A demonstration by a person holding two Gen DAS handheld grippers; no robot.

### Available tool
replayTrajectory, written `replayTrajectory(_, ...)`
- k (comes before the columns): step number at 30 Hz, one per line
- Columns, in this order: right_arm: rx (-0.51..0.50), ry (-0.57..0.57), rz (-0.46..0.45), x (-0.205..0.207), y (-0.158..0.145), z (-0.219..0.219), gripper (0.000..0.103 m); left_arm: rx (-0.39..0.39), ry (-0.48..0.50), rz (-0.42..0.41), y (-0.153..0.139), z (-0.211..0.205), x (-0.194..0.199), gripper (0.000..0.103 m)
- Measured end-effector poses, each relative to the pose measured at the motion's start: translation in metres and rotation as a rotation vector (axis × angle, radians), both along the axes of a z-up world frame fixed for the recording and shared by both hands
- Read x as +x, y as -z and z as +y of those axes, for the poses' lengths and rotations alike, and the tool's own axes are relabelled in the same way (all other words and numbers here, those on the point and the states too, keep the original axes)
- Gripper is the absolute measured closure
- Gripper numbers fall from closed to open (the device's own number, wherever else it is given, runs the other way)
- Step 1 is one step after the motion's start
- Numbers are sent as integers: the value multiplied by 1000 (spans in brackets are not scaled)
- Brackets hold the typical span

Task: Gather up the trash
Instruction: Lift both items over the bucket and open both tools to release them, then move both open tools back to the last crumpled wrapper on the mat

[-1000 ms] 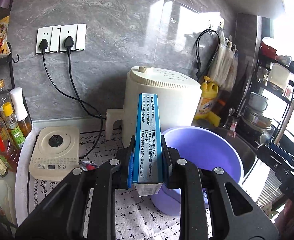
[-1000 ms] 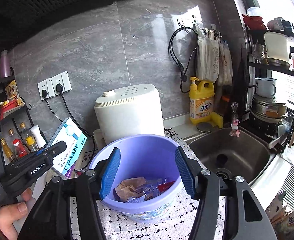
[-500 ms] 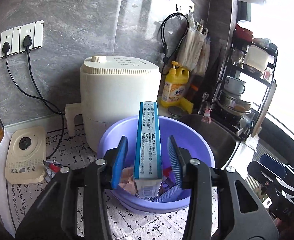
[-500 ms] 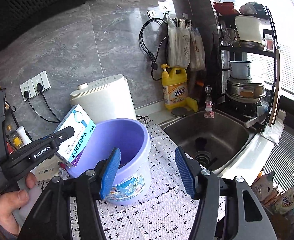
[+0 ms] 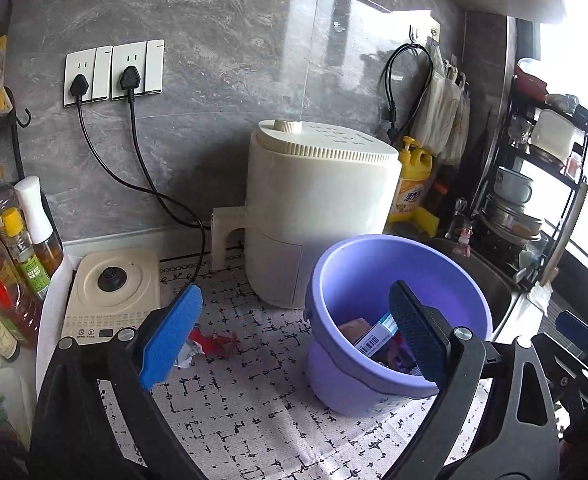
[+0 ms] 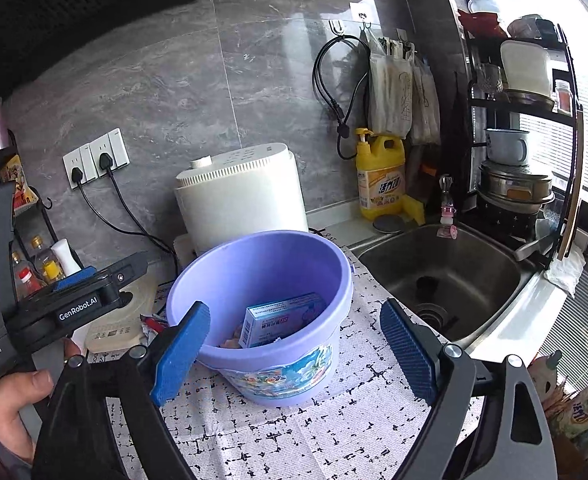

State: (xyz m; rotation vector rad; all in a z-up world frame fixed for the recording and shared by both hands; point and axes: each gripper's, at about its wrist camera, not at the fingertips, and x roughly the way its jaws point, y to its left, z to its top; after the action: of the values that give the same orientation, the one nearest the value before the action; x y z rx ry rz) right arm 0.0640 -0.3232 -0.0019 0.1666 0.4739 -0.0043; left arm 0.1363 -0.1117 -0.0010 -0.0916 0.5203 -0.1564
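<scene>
On the worktop, box (image 6: 282, 319) lying in bucket (image 5: 470, 280); both grippers, left gripper (image 5: 294, 336) and right gripper (image 6: 294, 354), gaping wide, holding nothing; red wrapper (image 5: 214, 342) beside bucket likely awaiting pickup next.

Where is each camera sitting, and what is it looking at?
Left wrist: sits on the left gripper, looking along its open blue pads at the purple bucket, white appliance and a red wrapper on the mat; the right gripper shows at the right edge.
Right wrist: sits on the right gripper, open, looking down into the bucket at the blue box, with the sink beyond; the person's left hand shows.
Both share bucket, box, appliance and yellow bottle.
</scene>
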Motion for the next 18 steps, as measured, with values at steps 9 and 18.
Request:
replayTrajectory(9,-21,-21,-1,1,1,48,13,7,-25,10,5,53,-3,9)
replayTrajectory(18,-43,-61,25,7,15,87,18,-5,-51,32,23,97,-7,9)
